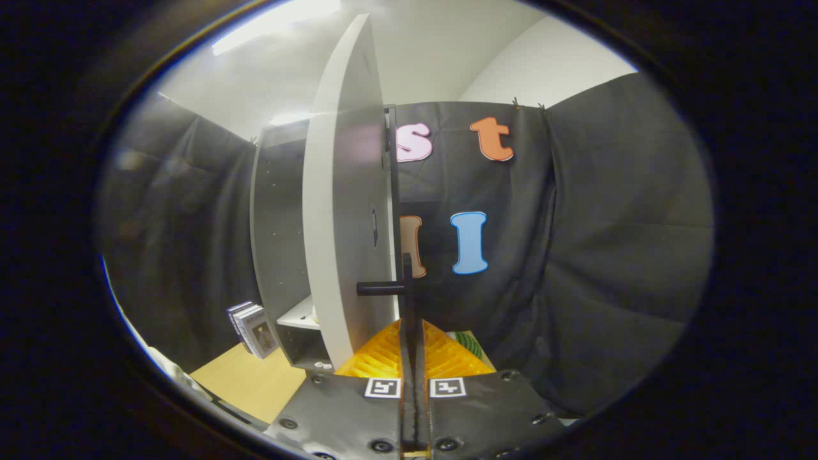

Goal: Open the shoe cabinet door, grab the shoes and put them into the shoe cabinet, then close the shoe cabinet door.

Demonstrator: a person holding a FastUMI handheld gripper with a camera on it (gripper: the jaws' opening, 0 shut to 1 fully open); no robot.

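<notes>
Tongs [414, 332] closed, both fingers pressed nearly together with only a thin dark slit between them; a dark upright bar [407, 281] of the door handle pinched in that slit, rising just beyond the fingertips. Short horizontal stub of the handle [381, 289] running left from the bar to the face of the shoe cabinet door [348, 211]. Door swung open, seen almost edge-on, tall and pale, standing directly ahead and slightly left of the tongs. Shoe cabinet [278, 217] behind and left of the door, interior grey with rows of small holes; a pale shelf [299, 317] visible low inside, with something small on it, too hidden to identify. Boxes [254, 329] leaning upright on the wooden worktop [249, 383], just left of the cabinet's base. A striped green-and-white item [470, 342] low on the right, just beyond the fingers, partly hidden; whether a shoe, cannot tell. Black cloth wall [607, 255] far behind and to the right
</notes>
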